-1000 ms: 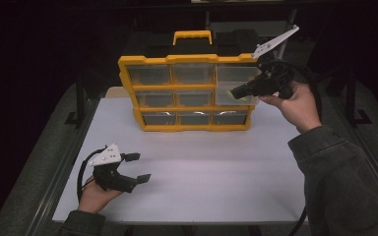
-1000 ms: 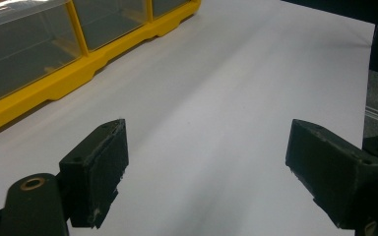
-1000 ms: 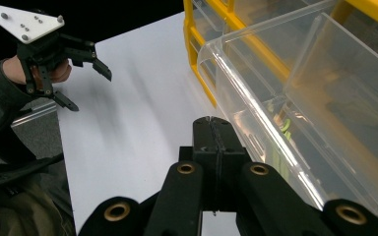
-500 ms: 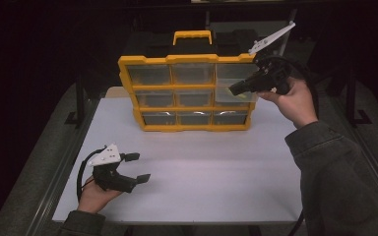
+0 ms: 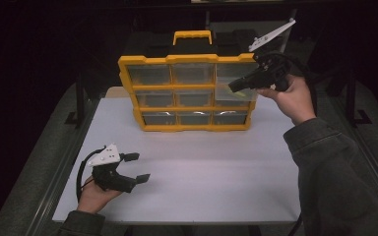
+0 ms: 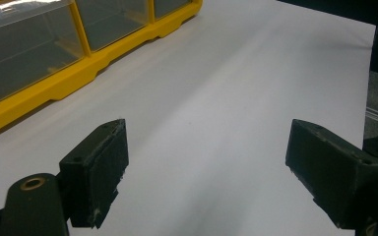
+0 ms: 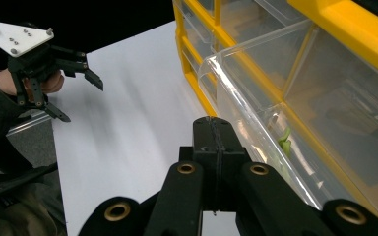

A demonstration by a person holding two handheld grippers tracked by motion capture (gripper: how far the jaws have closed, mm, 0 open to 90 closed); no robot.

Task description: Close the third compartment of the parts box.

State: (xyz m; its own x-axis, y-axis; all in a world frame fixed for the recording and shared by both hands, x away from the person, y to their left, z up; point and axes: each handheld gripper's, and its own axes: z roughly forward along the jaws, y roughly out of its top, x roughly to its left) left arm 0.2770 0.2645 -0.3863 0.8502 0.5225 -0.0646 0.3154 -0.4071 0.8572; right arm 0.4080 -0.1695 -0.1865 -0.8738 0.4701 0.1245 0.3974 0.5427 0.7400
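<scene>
Up close, right gripper (image 7: 215, 129) jaws together, clear plastic drawer (image 7: 256, 113) pulled out

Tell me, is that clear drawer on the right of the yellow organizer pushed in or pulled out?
Pulled out partway. The clear drawer juts forward of the yellow organizer beside the shut right gripper; something small and green lies inside.

White table (image 5: 211, 182); yellow drawer organizer (image 5: 187, 91) standing on it.

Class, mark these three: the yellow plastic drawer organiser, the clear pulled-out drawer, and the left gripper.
yellow plastic drawer organiser (image 5: 193, 59), high view, top frame bar.
clear pulled-out drawer (image 7: 246, 105), right gripper view, front wall.
left gripper (image 5: 136, 167), high view, midway between its open jaws.
</scene>
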